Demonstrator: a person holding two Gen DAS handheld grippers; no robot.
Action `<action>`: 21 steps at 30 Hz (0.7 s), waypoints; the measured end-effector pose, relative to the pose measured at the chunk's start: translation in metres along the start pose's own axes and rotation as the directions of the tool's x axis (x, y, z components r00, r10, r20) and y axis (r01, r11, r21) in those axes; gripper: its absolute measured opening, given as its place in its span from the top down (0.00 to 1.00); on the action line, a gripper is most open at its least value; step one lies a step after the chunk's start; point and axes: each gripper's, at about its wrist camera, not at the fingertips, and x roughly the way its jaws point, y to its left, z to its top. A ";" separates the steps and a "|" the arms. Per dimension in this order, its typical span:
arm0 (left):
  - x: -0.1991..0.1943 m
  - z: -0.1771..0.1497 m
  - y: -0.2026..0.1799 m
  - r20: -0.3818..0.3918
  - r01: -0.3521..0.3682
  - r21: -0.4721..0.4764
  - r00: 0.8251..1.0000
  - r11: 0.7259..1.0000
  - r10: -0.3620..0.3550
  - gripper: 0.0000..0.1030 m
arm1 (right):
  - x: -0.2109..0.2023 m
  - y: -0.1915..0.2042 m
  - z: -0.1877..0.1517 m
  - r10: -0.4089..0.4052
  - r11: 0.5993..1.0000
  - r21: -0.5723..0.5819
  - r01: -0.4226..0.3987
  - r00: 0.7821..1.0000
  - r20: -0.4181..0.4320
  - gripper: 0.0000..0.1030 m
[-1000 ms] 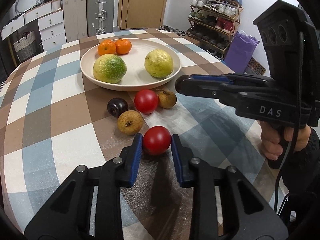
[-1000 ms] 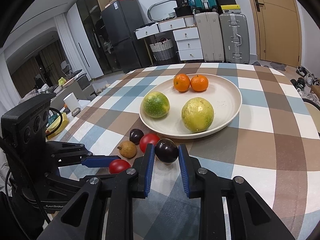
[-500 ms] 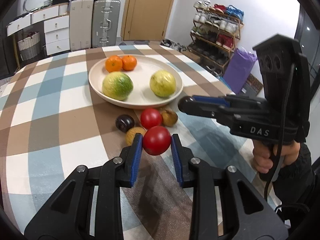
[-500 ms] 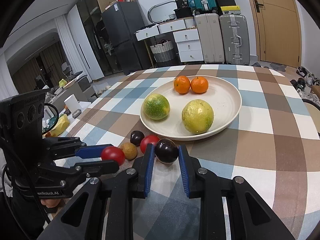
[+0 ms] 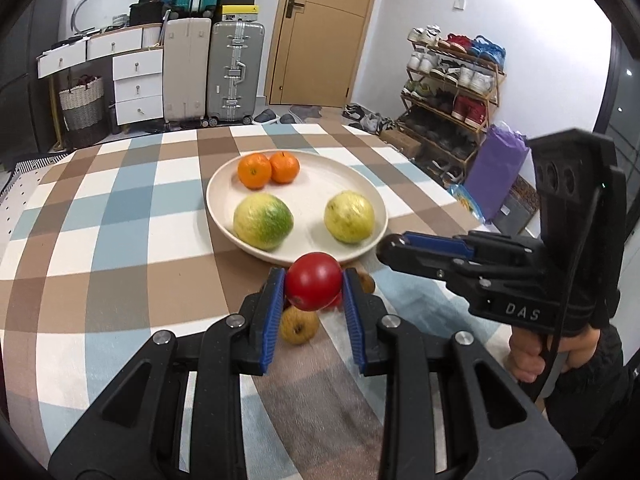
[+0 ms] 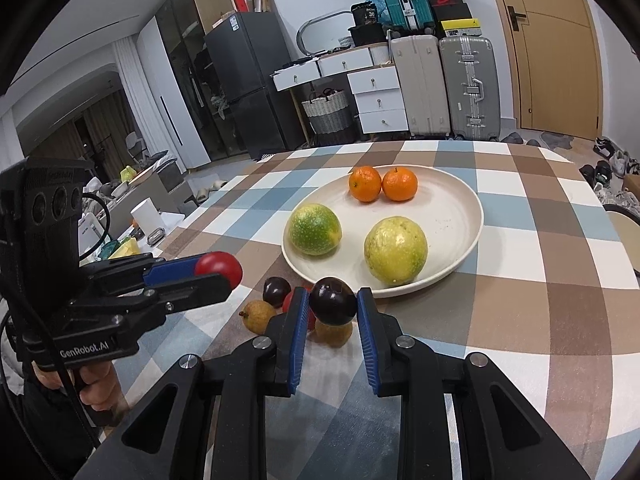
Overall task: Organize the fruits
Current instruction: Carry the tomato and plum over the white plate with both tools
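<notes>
Plainly "DAS" on right gripper [image 5: 384, 250]

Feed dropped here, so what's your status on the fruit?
Left gripper shut on red tomato, clear of the table. Right gripper shut on dark plum. Plate ahead, open space on it; nothing blocking.

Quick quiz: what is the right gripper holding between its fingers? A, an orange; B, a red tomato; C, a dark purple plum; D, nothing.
C: in the right wrist view the right gripper is shut on the dark purple plum, while the red tomato sits in the left gripper.
</notes>
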 end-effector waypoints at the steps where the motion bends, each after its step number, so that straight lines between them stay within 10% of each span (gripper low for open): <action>1: 0.000 0.003 0.000 0.004 -0.004 0.001 1.000 1.000 0.004 0.74 | -0.001 0.000 0.002 -0.004 1.000 0.001 0.004 1.000 0.006 0.76; 21: 0.042 0.053 0.006 0.021 -0.040 -0.016 0.999 0.999 0.040 0.74 | 0.002 -0.027 0.051 -0.079 0.997 0.033 0.076 0.992 0.097 0.76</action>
